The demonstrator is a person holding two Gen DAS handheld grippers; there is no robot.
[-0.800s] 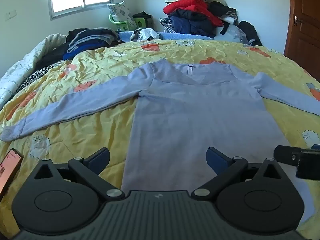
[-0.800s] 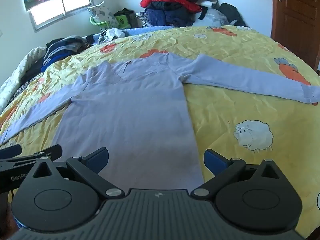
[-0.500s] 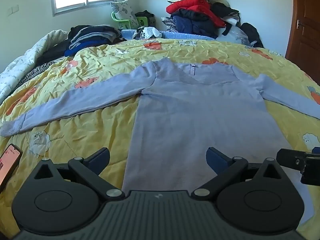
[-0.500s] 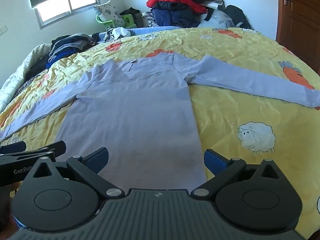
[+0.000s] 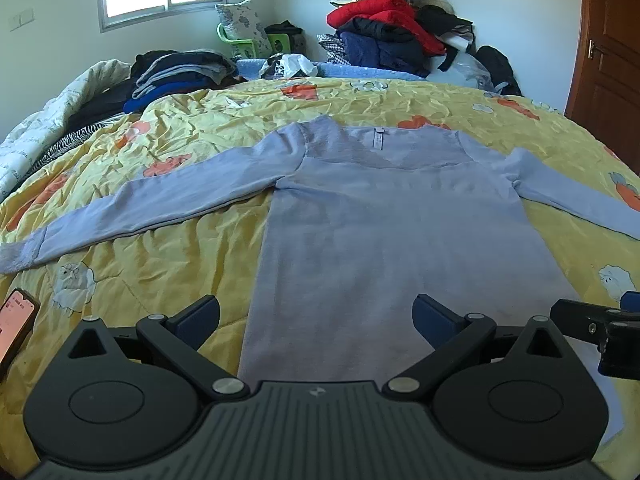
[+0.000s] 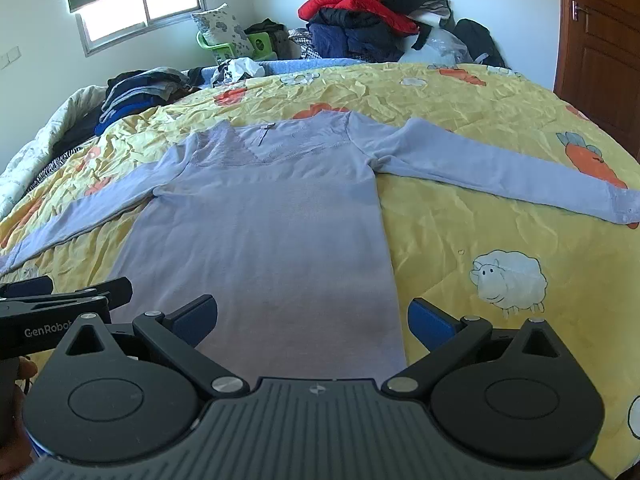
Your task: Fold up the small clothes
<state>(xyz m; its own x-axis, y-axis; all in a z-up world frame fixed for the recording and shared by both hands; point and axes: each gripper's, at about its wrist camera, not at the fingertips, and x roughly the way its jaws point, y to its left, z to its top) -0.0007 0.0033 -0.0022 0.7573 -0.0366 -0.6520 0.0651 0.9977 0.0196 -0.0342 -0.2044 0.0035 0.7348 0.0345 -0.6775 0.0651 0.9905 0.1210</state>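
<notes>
A light lavender long-sleeved top (image 5: 400,232) lies flat on the yellow cartoon bedspread (image 5: 160,252), neck away from me, both sleeves spread out sideways. It also shows in the right wrist view (image 6: 272,220). My left gripper (image 5: 316,316) is open and empty, held above the hem near its left side. My right gripper (image 6: 312,316) is open and empty, above the hem near its right edge. Each gripper shows at the side of the other's view.
A phone (image 5: 14,324) lies on the bedspread at the near left. Folded dark clothes (image 5: 176,76) sit at the far left of the bed. A pile of red and dark jackets (image 5: 396,36) stands at the back. A wooden door (image 5: 612,40) is at the right.
Both grippers have pulled back and risen slightly, so the top sits a little lower and farther in view. Jaws stay open. The garment has not moved.
</notes>
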